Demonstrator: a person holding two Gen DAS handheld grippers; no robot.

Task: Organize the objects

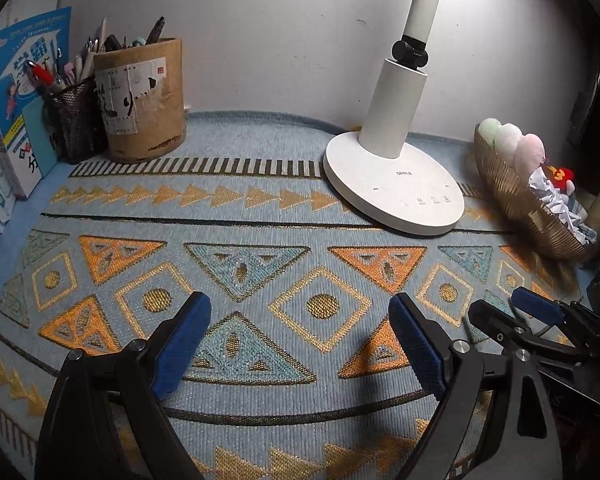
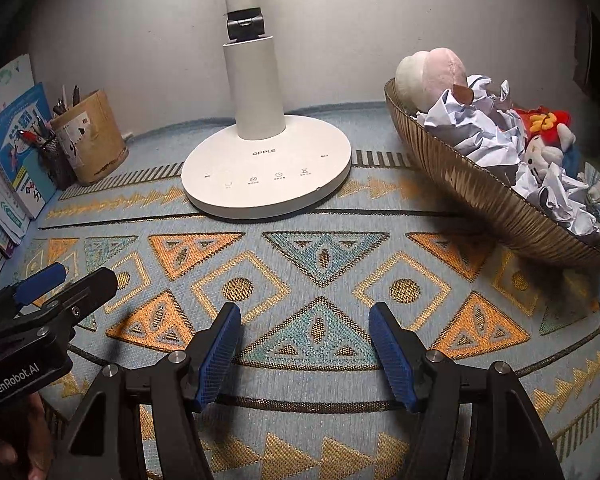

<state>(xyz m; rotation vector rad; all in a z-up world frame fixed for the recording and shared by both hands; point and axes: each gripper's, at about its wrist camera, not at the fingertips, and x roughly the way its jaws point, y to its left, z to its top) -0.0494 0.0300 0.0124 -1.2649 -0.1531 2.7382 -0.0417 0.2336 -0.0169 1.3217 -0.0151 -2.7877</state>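
My left gripper (image 1: 300,336) is open and empty, low over the patterned mat (image 1: 260,208). My right gripper (image 2: 305,344) is open and empty over the same mat (image 2: 324,216). Each shows in the other's view: the right gripper at the right edge (image 1: 512,312), the left gripper at the left edge (image 2: 60,280). A gold woven basket (image 2: 480,196) at the right holds crumpled paper (image 2: 488,132), plush toys (image 2: 548,136) and round soft balls (image 2: 432,76). It also shows in the left wrist view (image 1: 512,196).
A white desk lamp (image 2: 268,176) stands at the back middle, also in the left wrist view (image 1: 392,184). A cardboard pen holder (image 1: 144,96) and a black mesh pen cup (image 1: 76,116) stand back left beside upright books (image 1: 16,100). A wall runs behind.
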